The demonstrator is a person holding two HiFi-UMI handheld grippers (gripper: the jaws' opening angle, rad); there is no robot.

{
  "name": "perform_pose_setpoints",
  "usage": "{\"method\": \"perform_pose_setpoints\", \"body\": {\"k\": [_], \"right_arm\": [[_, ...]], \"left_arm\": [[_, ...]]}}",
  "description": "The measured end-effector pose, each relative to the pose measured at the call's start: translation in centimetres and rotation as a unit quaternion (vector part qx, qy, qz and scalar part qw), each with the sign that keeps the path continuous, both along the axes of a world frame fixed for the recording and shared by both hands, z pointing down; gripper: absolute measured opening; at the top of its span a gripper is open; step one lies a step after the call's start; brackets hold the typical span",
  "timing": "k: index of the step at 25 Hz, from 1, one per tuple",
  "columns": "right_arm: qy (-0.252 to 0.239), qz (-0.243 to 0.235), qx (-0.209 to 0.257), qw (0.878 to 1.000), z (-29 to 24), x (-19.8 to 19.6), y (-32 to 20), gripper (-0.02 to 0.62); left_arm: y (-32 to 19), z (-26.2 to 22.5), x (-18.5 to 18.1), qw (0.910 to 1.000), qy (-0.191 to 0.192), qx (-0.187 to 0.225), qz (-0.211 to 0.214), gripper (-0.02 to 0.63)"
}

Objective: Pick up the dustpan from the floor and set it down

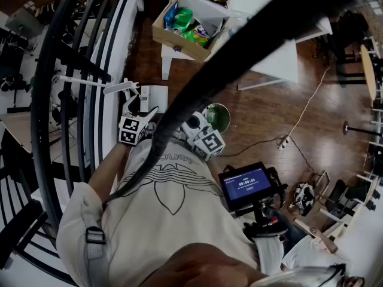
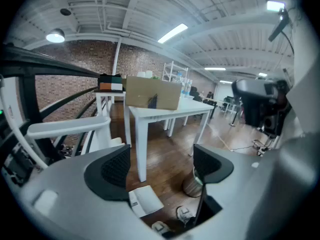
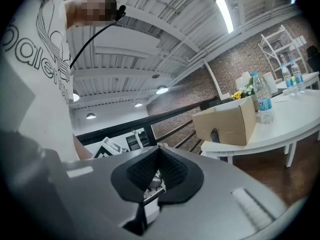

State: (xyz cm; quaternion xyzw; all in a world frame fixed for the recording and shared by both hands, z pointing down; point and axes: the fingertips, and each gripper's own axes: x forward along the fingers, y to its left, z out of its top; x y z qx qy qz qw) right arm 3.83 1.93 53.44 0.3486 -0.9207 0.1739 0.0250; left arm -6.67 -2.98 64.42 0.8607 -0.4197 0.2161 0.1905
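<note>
The white dustpan (image 1: 157, 95) lies flat on the wooden floor beside the black railing. In the left gripper view the dustpan (image 2: 146, 200) shows low down, between and beyond the jaws. My left gripper (image 1: 142, 108) hangs above it, tilted downward, and the left gripper (image 2: 162, 159) is open with nothing between its pads. My right gripper (image 1: 191, 126) sits close to the person's chest, to the right of the left one. That right gripper (image 3: 159, 156) has its pads together and holds nothing.
A green-rimmed bin (image 1: 216, 117) stands right of the dustpan, by my shoe (image 2: 184, 214). Beyond is a white table (image 2: 170, 113) bearing a cardboard box (image 1: 191, 26) of snack packets. A black railing (image 1: 66, 100) runs along the left. A cable and power strip (image 1: 284, 141) lie to the right.
</note>
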Motion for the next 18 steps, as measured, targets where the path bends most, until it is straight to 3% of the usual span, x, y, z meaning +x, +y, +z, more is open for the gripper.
{"method": "perform_pose_setpoints", "body": {"k": [4,7,18], "right_arm": [[-0.001,-0.001,-0.009,1.0,0.6,-0.4,0.2,0.002],[0.0,0.0,-0.023,1.0,1.0,-0.6,0.7,0.002],[0.019,0.013,-0.093,0.995,2.8,-0.2,3.9,0.002]], "left_arm": [[-2.2,3.7,-4.7,0.9967,-0.058,0.003,-0.056,0.43],[-3.8,5.5,-6.5,0.9945,-0.066,-0.016,-0.08,0.449],[-10.1,8.3,-5.8,0.9954,-0.06,0.022,-0.071,0.448]]}}
